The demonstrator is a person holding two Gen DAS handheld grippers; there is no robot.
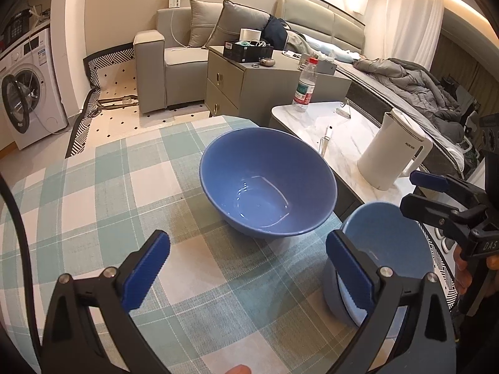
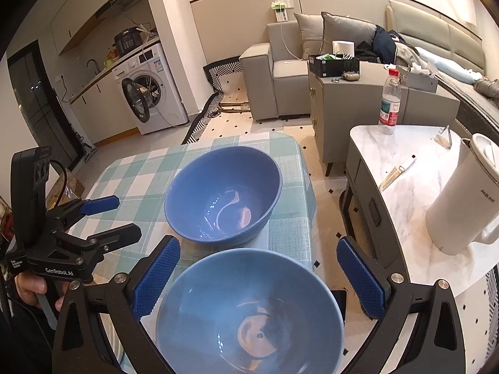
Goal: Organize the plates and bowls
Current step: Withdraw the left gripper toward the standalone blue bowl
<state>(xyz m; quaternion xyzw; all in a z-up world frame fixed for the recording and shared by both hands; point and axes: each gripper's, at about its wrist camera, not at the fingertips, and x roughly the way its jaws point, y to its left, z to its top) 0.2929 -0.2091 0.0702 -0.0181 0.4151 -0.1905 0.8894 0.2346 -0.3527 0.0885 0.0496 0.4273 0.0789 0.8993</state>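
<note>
Left wrist view, left gripper [image 1: 248,275] spread wide over checked bench [image 1: 93,187], far bowl [image 1: 268,182] ahead, right gripper [image 2: 259,275] spread w/ near bowl [image 2: 249,311] between, pads clear.

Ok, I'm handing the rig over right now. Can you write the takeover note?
Left hand-held gripper: open, holding nothing.
Right hand-held gripper: open, rim of the near blue bowl between its fingers, not gripped.
Far blue bowl: upright on the checked tablecloth, beyond the near one.
Done: both bowls stand free, unstacked.
Left: probably nest one bowl in the other. No plates in view.
</note>
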